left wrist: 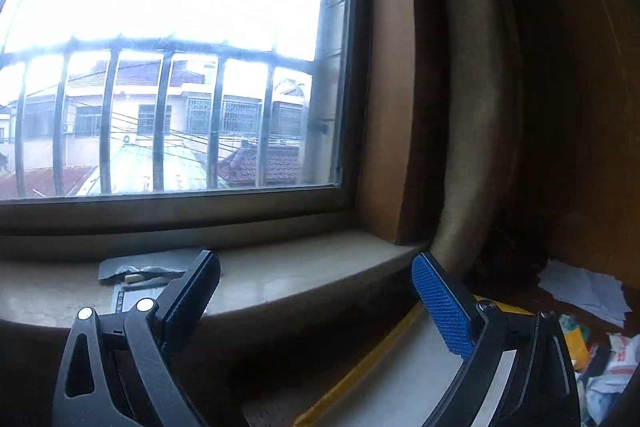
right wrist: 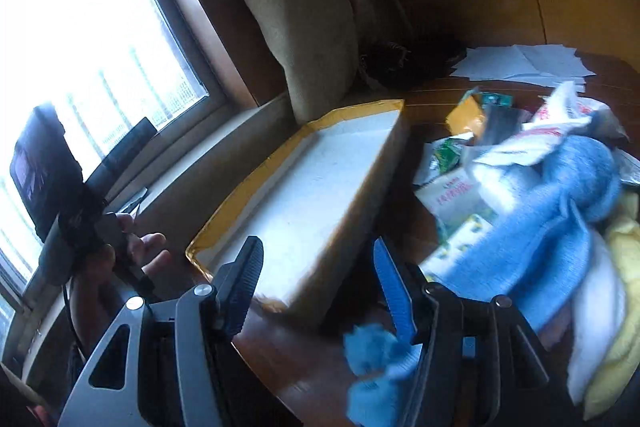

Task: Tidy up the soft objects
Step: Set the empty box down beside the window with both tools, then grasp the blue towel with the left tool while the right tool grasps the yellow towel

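We counted one shallow box (right wrist: pixel 320 163), one blue cloth (right wrist: pixel 552 223), one yellow cloth (right wrist: pixel 624 235), one curtain (right wrist: pixel 304 7), one window (left wrist: pixel 168 59), and two grippers: left gripper (left wrist: pixel 316 291), right gripper (right wrist: pixel 320 283).

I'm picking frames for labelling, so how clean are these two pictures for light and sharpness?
Left wrist view: the window is blown out white and the room right of it is very dark, but edges are sharp. Right wrist view: motion blur smears the blue cloth and the packets; the window glares there too.
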Available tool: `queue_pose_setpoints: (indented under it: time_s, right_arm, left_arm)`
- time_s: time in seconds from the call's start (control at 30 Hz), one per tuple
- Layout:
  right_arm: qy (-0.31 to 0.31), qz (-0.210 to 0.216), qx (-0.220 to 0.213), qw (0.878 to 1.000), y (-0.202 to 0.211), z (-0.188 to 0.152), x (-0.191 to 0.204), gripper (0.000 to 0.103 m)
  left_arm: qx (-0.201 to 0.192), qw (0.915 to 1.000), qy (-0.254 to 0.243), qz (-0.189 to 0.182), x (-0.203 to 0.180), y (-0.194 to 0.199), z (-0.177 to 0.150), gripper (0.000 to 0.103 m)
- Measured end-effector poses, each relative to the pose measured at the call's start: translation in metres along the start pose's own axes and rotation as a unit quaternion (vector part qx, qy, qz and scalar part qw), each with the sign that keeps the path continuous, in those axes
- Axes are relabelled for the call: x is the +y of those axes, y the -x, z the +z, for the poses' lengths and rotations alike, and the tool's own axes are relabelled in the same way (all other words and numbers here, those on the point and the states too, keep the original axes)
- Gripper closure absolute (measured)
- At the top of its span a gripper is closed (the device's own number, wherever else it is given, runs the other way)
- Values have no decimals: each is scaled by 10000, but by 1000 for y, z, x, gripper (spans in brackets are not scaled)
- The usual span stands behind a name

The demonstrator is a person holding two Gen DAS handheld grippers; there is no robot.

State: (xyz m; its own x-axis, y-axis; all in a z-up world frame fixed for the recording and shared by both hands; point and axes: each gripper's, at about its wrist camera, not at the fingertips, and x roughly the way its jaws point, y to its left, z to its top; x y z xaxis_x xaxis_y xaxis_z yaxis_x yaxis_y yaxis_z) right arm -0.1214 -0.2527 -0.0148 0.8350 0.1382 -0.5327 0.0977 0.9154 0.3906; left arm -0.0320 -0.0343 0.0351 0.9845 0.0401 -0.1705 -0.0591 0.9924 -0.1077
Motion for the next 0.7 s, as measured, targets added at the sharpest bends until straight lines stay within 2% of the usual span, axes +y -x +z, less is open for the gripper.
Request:
queue_pose_setpoints:
  time_s: [0.07,0.1,0.17,0.2,0.33,0.47,0.57,0.6,0.67,0.7]
  right_arm:
    - [-137,-150,-53,9998,20,-12,-18,40]
    - [-281,-155,-27,9995,28,-19,-29,40]
    - [-448,-116,74,9989,40,-26,-47,40]
    - [-434,-168,53,9989,48,-31,-53,40]
    - [-323,-296,-96,9990,70,-38,-67,40]
    - [-740,-228,-135,9969,86,-31,-90,40]
    - [-1088,-445,-279,9927,100,-21,-113,40]
    - [-1197,-545,-300,9909,101,-17,-120,40]
    - [-1548,-734,-267,9849,99,-11,-144,40]
    - [-1768,-800,-220,9807,96,-9,-157,40]
  left_arm:
    - [299,9959,43,-858,-16,21,-7,2]
    - [479,9902,108,-1304,-24,30,-12,2]
    - [952,9715,144,-2166,-48,35,-20,2]
    - [1174,9639,102,-2388,-59,34,-24,2]
    - [2166,9279,-50,-3033,-94,29,-37,2]
    - [2506,9104,-260,-3281,-123,26,-38,2]
    - [2774,8929,-445,-3518,-148,22,-39,2]
    - [2927,8811,-538,-3675,-160,23,-41,2]
    - [3318,8500,-717,-4029,-183,27,-51,2]
    - [3421,8422,-741,-4101,-194,26,-54,2]
